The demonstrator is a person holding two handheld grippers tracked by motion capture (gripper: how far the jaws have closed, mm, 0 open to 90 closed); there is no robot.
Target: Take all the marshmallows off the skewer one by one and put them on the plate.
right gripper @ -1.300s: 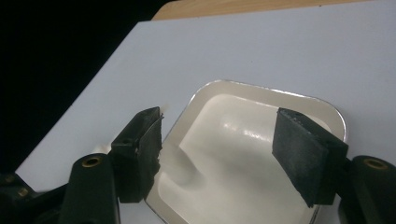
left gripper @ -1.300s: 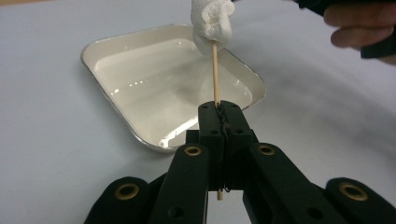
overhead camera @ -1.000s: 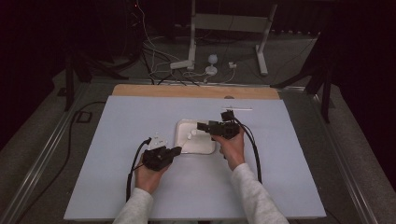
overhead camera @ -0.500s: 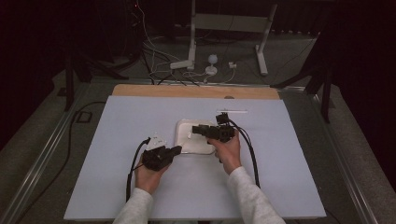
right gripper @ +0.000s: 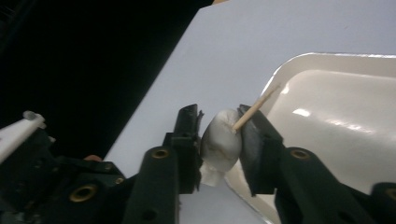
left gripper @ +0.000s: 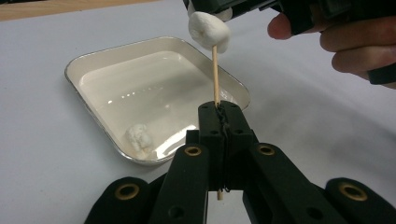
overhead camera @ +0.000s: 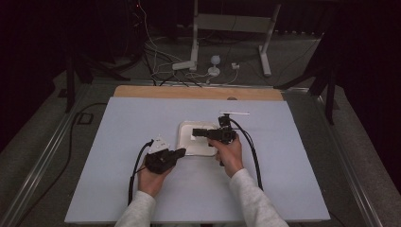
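Tray [left gripper: 88, 70] is set mid-surface [overhead camera: 118, 189]. One marshmallow [left gripper: 138, 136] lies in the tray's near corner. A second marshmallow [left gripper: 208, 29] is seated on a skewer [left gripper: 215, 74] above the tray's right edge.

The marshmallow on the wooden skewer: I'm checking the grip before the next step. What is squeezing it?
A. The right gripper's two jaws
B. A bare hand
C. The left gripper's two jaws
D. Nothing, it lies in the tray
A: in the right gripper view the right gripper has its jaws pressed on either side of the marshmallow, while the left gripper clamps the skewer lower down.
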